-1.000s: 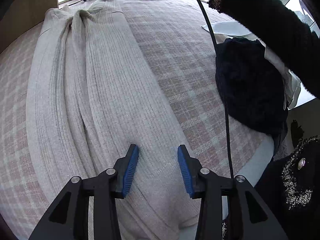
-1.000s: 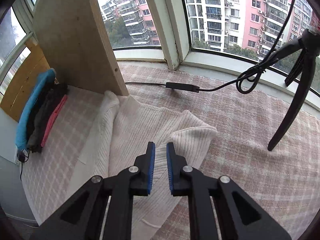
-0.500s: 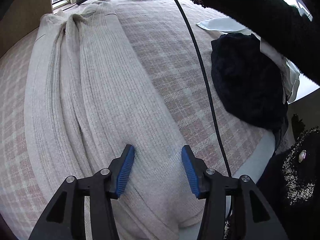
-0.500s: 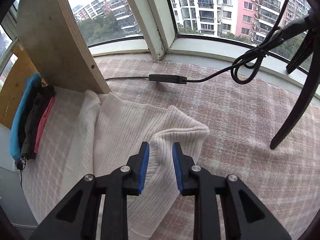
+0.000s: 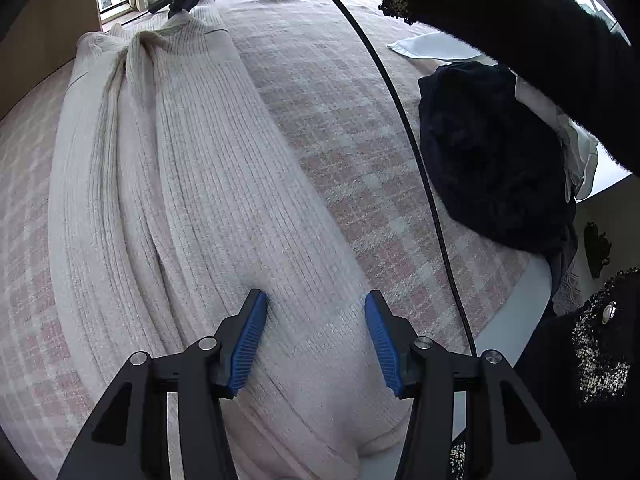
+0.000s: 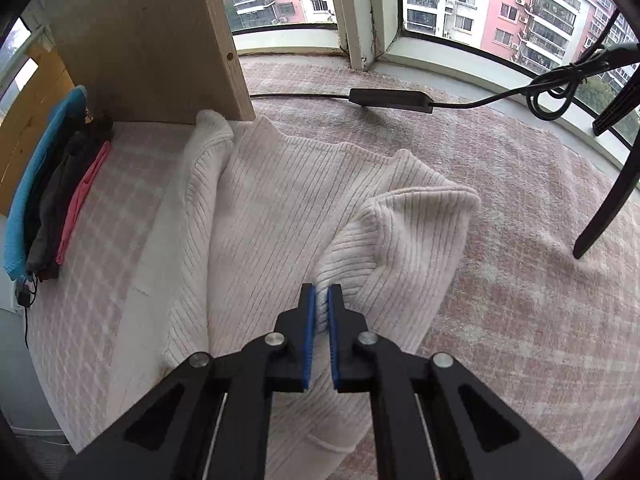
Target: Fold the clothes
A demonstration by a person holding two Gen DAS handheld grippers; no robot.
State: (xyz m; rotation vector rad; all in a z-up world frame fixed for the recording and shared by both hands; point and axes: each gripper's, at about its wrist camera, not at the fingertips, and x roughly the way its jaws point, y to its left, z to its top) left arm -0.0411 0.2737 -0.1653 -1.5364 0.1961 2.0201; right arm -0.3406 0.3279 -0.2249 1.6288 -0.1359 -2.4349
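One cream sweater [image 5: 208, 184], lengthwise toward window

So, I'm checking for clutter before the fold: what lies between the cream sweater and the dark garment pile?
In the left wrist view, only bare checked cover separates the cream sweater from the dark garment pile; a black cable hangs across above it.

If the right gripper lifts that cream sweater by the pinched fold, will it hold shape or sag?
Probably sag: the sweater is soft ribbed knit, already draped in loose folds. The right gripper pinches only a small ridge, so the rest will likely trail on the plaid cover. The ribbing looks grippy, so slipping seems unlikely.
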